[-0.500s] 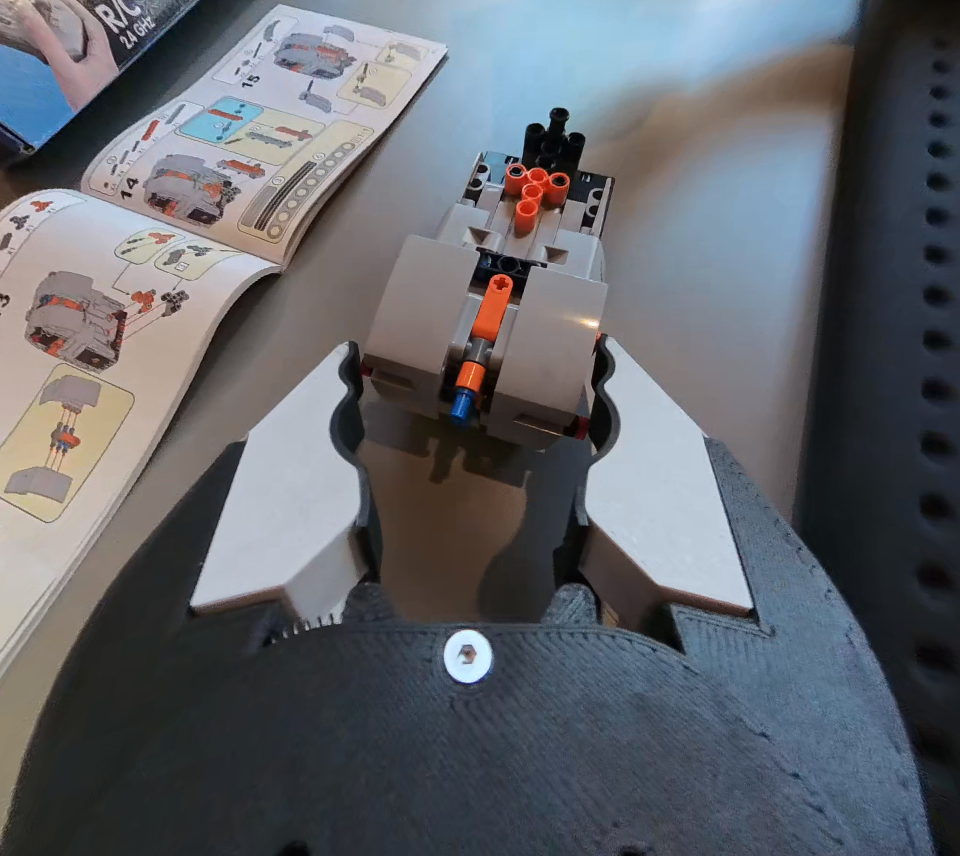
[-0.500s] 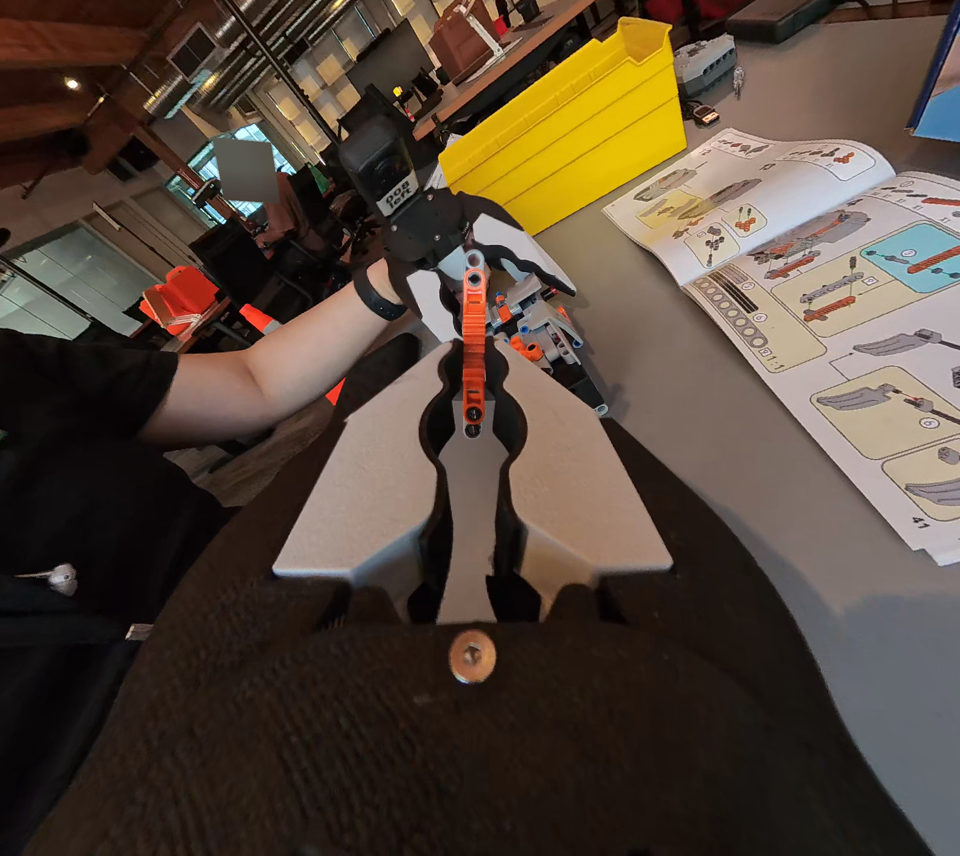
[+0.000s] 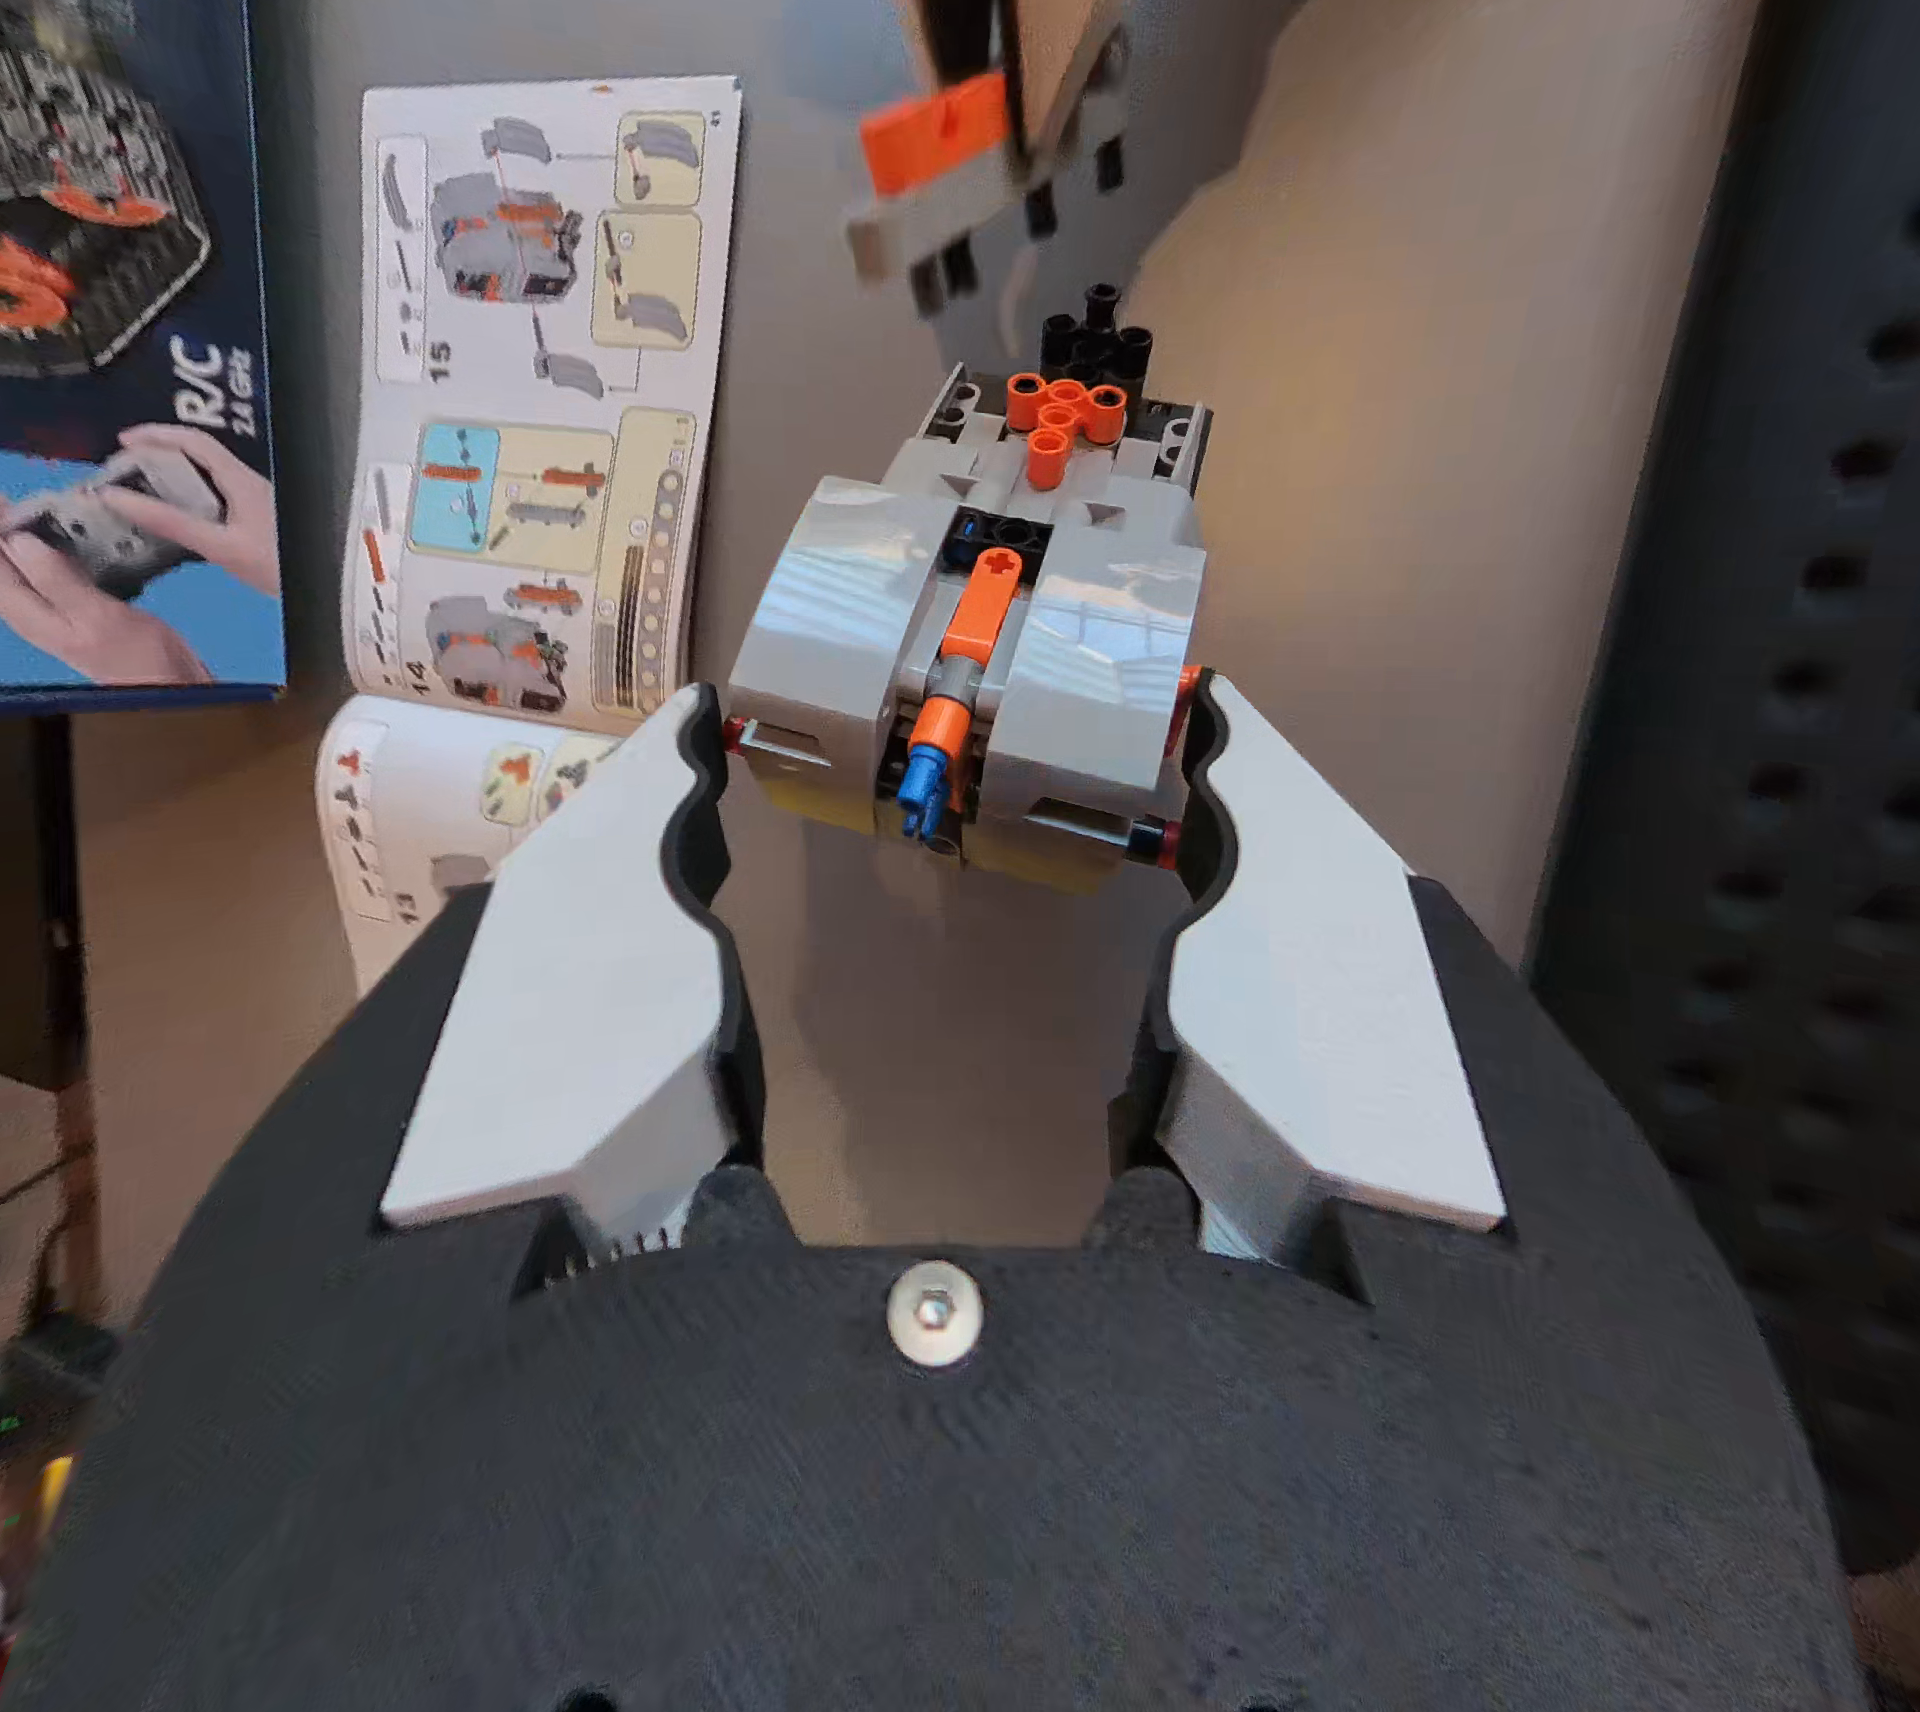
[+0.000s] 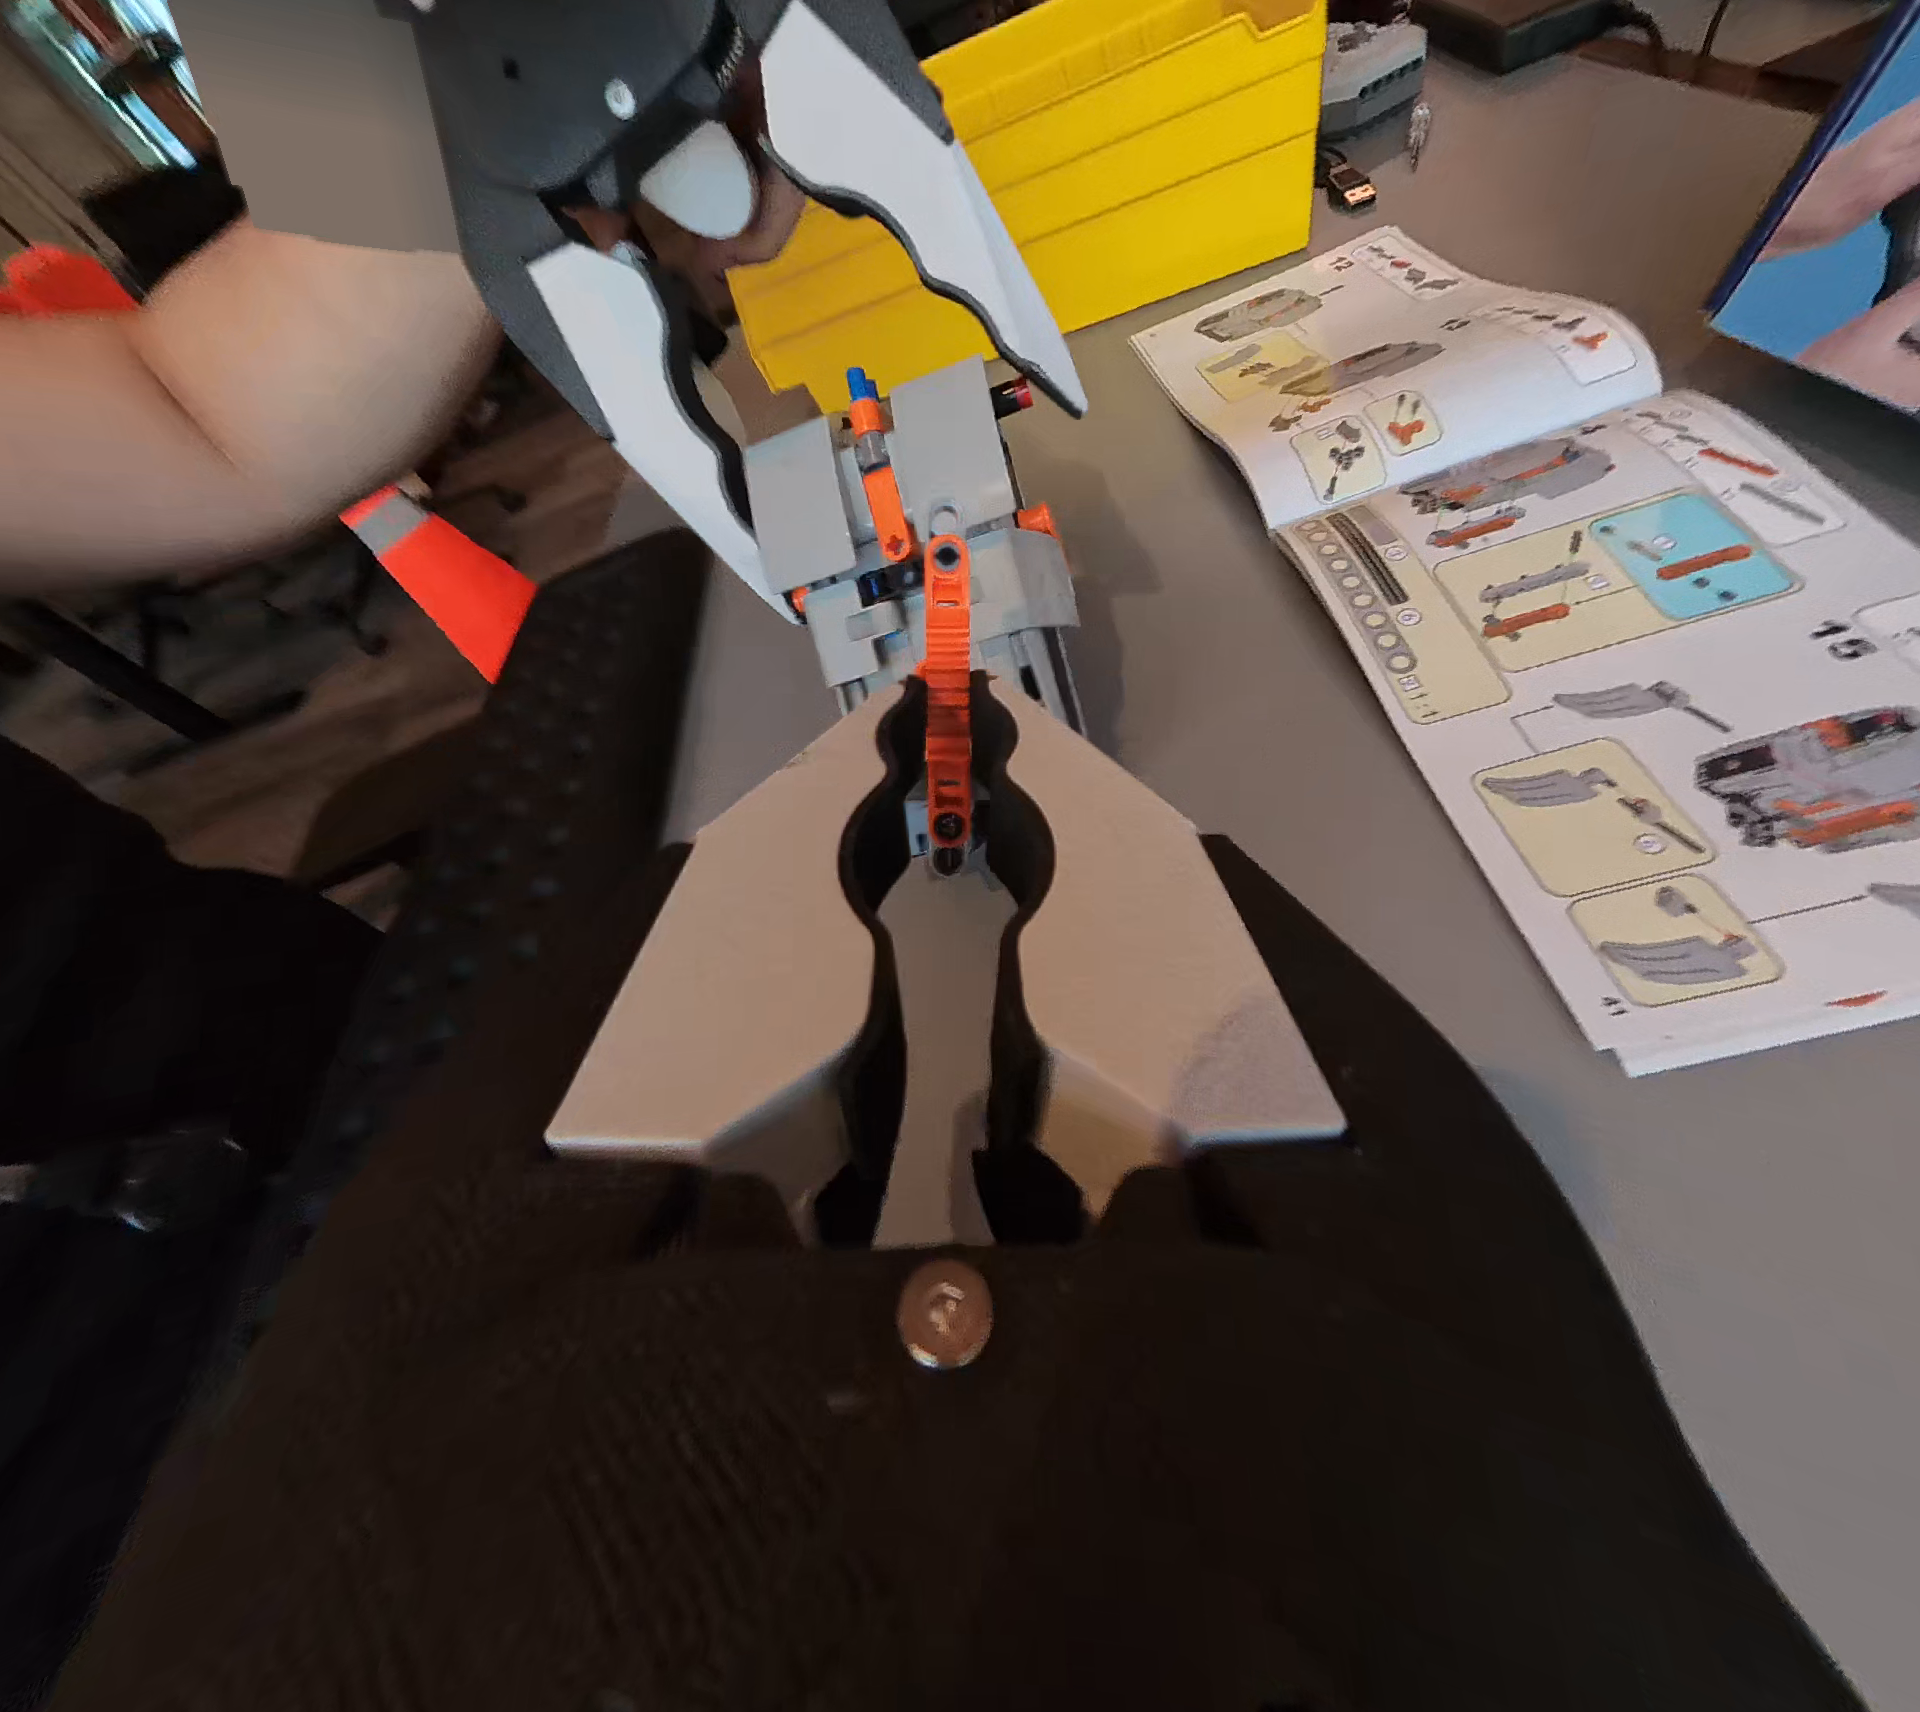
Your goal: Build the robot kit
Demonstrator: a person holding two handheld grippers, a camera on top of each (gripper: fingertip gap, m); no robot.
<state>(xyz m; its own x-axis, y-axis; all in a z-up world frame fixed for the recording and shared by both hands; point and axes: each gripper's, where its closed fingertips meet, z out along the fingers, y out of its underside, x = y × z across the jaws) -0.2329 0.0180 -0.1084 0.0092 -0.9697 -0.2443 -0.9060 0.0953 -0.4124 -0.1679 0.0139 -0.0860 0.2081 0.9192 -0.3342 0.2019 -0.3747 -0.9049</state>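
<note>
Grippers meet over grey table (image 3: 790, 135): left gripper (image 3: 956, 769) grips brick-built model (image 3: 977, 654) between wide-set jaws; right gripper (image 4: 948, 727) pinches orange beam (image 4: 948, 675), jaws narrow, just above it.

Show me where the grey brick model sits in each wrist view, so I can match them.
Left wrist view: the grey brick model is at centre, between the left gripper fingertips.
Right wrist view: it is at upper centre, just beyond the right gripper.
Shared landmark: the open instruction booklet.
</note>
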